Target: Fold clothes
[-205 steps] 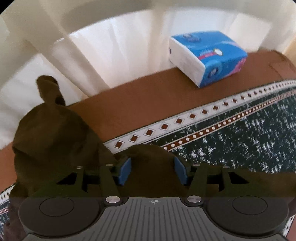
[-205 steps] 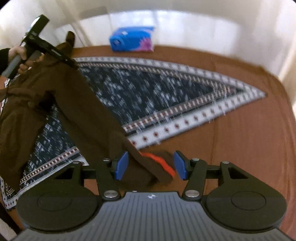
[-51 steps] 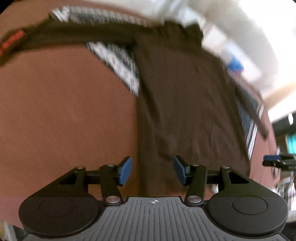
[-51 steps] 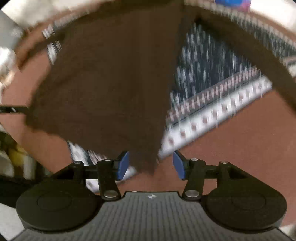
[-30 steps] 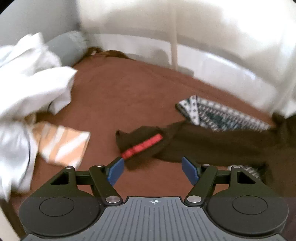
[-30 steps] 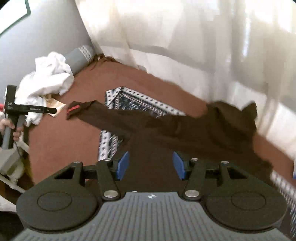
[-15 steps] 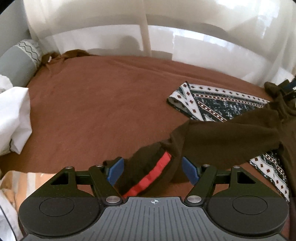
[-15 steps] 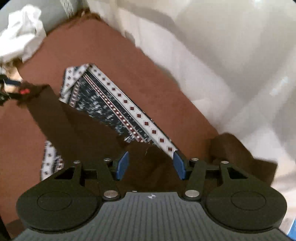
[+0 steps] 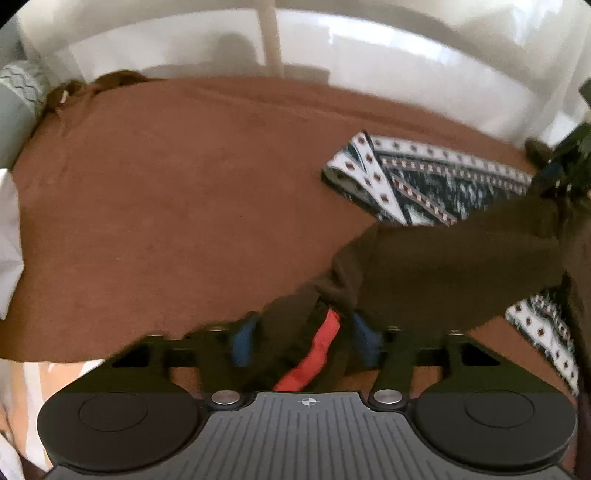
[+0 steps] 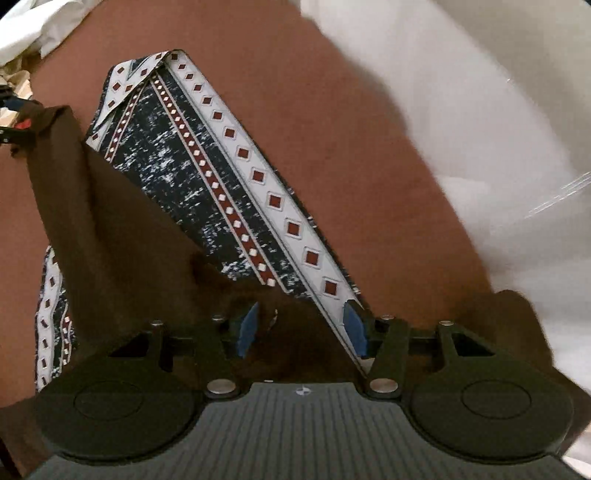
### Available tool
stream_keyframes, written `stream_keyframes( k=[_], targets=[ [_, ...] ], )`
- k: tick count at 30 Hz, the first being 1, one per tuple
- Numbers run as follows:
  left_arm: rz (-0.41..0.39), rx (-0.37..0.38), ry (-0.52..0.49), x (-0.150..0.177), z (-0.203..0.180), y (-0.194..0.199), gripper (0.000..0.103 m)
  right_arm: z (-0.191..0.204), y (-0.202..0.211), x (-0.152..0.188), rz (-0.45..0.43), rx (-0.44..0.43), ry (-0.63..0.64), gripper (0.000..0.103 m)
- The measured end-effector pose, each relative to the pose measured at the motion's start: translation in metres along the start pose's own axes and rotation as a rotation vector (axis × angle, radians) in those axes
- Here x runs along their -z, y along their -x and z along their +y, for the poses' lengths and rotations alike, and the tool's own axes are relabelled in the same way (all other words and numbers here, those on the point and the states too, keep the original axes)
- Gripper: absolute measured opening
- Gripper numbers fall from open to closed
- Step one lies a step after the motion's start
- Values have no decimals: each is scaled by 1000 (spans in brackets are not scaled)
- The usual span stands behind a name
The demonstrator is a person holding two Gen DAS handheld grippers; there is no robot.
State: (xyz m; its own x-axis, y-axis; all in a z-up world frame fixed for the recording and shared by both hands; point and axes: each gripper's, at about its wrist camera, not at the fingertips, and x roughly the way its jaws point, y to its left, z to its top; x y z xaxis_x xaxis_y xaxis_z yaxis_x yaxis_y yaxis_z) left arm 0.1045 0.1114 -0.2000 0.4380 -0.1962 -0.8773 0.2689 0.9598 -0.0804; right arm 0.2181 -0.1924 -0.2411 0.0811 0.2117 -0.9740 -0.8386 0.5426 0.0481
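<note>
**Two grippers, one brown garment, one patterned cloth**

One dark brown garment (image 9: 443, 258) lies across one patterned cloth (image 10: 229, 173) on the brown bed cover (image 9: 184, 203). The left gripper (image 9: 303, 338) has just been closing; its two blue fingers (image 9: 242, 341) clench the sleeve cuff bearing one red stripe (image 9: 317, 350). The right gripper (image 10: 301, 328) has also just been closing; garment fabric sits between its two fingers (image 10: 246, 328), but contact cannot be confirmed. One white cloth pile (image 10: 40, 22) lies at the bed's far edge.
</note>
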Motion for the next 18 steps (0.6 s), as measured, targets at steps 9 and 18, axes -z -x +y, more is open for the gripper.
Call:
stream_keyframes(
  k=[9, 18],
  targets=[
    [-49, 117, 176, 1, 25, 53, 9, -21, 59, 12, -258, -69, -164, 0],
    [13, 141, 159, 5, 28, 50, 9, -30, 42, -10, -215, -98, -164, 8]
  ],
)
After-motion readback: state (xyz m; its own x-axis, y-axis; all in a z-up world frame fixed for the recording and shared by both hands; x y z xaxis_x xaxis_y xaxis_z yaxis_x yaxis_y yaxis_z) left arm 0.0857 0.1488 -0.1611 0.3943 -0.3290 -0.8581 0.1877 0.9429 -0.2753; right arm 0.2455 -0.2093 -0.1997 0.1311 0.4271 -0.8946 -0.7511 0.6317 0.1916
